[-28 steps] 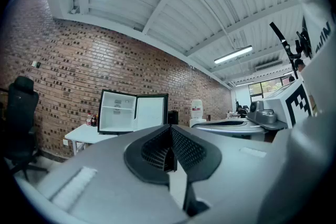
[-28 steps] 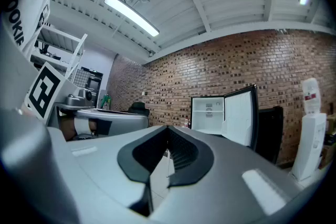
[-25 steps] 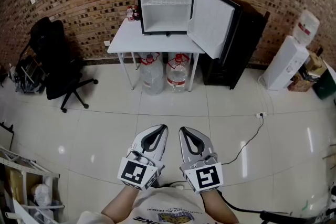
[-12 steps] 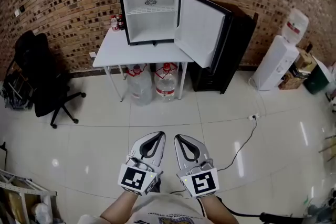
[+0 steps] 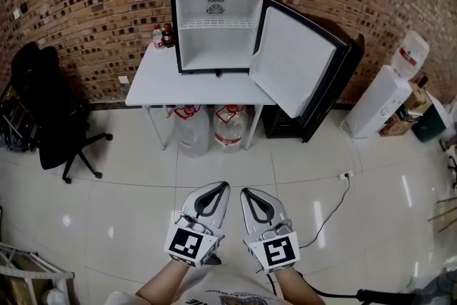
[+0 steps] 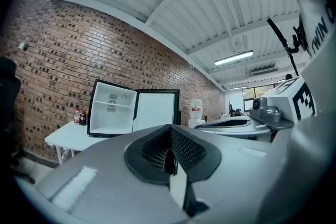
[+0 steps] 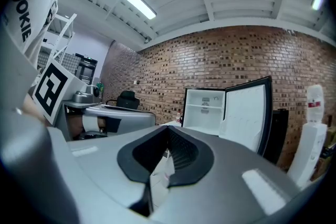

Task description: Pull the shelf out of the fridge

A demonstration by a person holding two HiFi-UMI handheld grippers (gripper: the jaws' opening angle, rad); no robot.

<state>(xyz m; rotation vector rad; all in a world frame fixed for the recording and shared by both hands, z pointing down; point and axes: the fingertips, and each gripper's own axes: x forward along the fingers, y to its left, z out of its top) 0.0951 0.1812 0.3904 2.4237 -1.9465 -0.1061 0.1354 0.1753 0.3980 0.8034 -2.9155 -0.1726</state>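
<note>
A small black fridge (image 5: pixel 214 28) stands on a white table (image 5: pixel 153 78) against the brick wall, its door (image 5: pixel 296 68) swung open to the right. A white wire shelf (image 5: pixel 218 23) sits across the upper part of its white inside. The fridge also shows far off in the left gripper view (image 6: pixel 111 113) and the right gripper view (image 7: pixel 205 110). My left gripper (image 5: pixel 220 187) and right gripper (image 5: pixel 246 193) are held side by side low in the head view, far from the fridge. Both are shut with nothing between the jaws.
Two big water jugs (image 5: pixel 228 126) stand under the table. Small bottles (image 5: pixel 163 36) sit on the table left of the fridge. A black office chair (image 5: pixel 50 107) is at the left, a water dispenser (image 5: pixel 389 93) at the right. A cable (image 5: pixel 332 200) runs across the tiled floor.
The view has shifted: the fridge and table now look nearer and larger, after drifting left and back towards the middle. Both grippers stay shut, side by side.
</note>
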